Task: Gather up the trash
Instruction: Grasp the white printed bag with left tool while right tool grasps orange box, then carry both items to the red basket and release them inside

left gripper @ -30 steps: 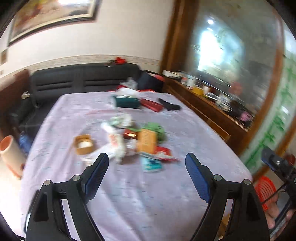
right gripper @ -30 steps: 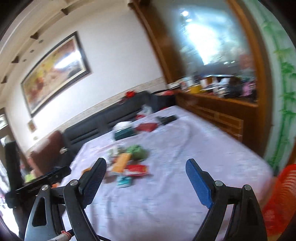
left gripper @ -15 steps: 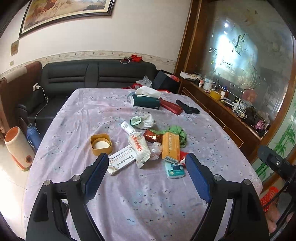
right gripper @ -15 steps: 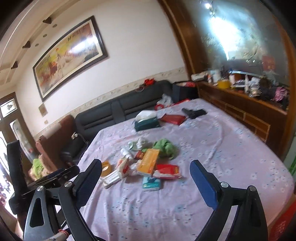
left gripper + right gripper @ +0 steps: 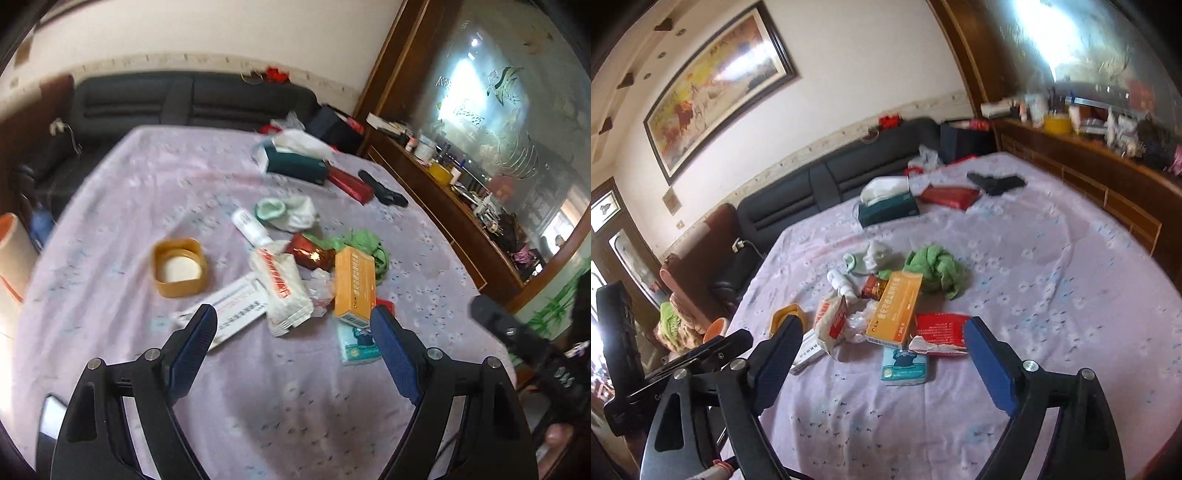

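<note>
A pile of trash lies mid-table on the lilac cloth (image 5: 122, 206): an orange box (image 5: 354, 282) (image 5: 895, 312), a white wrapper with red print (image 5: 282, 286), a long white box (image 5: 231, 308), a teal tissue pack (image 5: 356, 341) (image 5: 905, 365), a torn red packet (image 5: 940, 330), a green rag (image 5: 936, 269), a small white bottle (image 5: 249, 225) and a yellow lid (image 5: 180, 266). My left gripper (image 5: 291, 332) is open and empty above the near side of the pile. My right gripper (image 5: 882, 345) is open and empty, just short of the tissue pack.
A dark green tissue box (image 5: 295, 166), a red pouch (image 5: 349, 182) and a black object (image 5: 384, 190) lie at the table's far side. A black sofa (image 5: 184, 103) stands behind, a wooden sideboard (image 5: 1108, 173) at the right. The left gripper's body (image 5: 679, 365) shows at the right view's left edge.
Both grippers have moved forward and down toward the pile of trash, which now looks larger and closer. Both stay open and empty.
</note>
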Action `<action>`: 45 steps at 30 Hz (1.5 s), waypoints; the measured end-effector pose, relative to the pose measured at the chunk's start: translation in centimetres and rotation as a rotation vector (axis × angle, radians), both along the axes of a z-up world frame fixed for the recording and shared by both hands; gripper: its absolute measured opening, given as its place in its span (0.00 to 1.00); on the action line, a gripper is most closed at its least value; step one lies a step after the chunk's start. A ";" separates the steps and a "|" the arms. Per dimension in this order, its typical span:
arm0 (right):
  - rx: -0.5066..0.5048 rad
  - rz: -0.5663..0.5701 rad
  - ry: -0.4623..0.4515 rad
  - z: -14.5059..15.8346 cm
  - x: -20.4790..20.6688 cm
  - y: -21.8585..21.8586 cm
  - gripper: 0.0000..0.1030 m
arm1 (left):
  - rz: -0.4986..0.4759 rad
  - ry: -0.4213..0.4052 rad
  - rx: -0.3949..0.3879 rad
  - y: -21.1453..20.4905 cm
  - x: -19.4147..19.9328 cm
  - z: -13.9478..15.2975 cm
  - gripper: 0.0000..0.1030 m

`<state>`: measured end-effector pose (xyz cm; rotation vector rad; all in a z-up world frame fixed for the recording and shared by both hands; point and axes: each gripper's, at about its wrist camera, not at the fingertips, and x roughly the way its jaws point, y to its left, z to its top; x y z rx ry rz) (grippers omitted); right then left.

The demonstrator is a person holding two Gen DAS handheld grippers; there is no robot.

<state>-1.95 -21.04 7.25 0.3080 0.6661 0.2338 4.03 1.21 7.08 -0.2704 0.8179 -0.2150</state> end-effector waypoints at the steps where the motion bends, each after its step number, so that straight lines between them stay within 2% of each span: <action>1: 0.009 0.008 0.018 -0.6 0.9 0.1 0.85 | -0.002 0.016 -0.007 -0.1 0.7 -0.5 0.81; 8: 0.055 0.047 0.150 -4.3 7.5 1.1 0.78 | 0.017 0.165 -0.056 -0.4 6.8 -4.5 0.79; 11: 0.079 0.055 0.208 -6.3 10.3 1.6 0.78 | 0.018 0.200 -0.020 -0.9 8.6 -6.0 0.76; 13: 0.091 0.051 0.246 -7.7 12.1 1.8 0.78 | 0.025 0.243 -0.026 -0.8 9.5 -7.2 0.62; 15: 0.096 0.034 0.275 -8.8 13.4 2.0 0.79 | 0.016 0.274 -0.067 -0.4 9.8 -8.1 0.44; 17: 0.106 0.031 0.296 -9.6 14.4 2.1 0.77 | 0.039 0.268 -0.048 0.0 9.6 -8.4 0.35; 18: 0.102 0.032 0.302 -9.9 14.8 2.3 0.76 | 0.042 0.263 -0.063 0.3 9.5 -8.4 0.29; 19: 0.091 0.029 0.307 -10.2 15.0 2.5 0.72 | 0.039 0.263 -0.081 0.6 9.3 -8.4 0.28; 20: 0.079 0.025 0.313 -10.4 15.2 2.6 0.63 | 0.040 0.259 -0.084 0.8 9.1 -8.2 0.28; 22: 0.070 0.036 0.325 -10.8 15.5 3.0 0.53 | 0.056 0.228 -0.060 1.0 8.4 -7.5 0.28; 24: 0.059 0.027 0.320 -10.7 15.1 3.0 0.52 | 0.068 0.199 -0.057 1.3 7.7 -6.9 0.27; 27: 0.065 0.024 0.278 -9.7 13.6 2.5 0.51 | 0.071 0.153 -0.076 1.6 6.0 -5.8 0.27; 29: 0.105 0.030 0.231 -8.7 12.0 1.9 0.51 | 0.067 0.105 -0.085 1.5 4.2 -4.6 0.27; 33: 0.147 0.045 0.106 -5.2 6.5 -0.1 0.51 | 0.064 0.035 -0.014 -0.2 -0.1 -2.2 0.27; 40: 0.145 -0.012 -0.058 0.9 -5.9 -5.6 0.51 | -0.072 -0.084 0.009 -6.1 -7.3 2.4 0.27; 45: 0.129 -0.137 -0.150 3.7 -14.2 -10.1 0.51 | -0.207 -0.166 0.017 -11.5 -11.6 5.4 0.27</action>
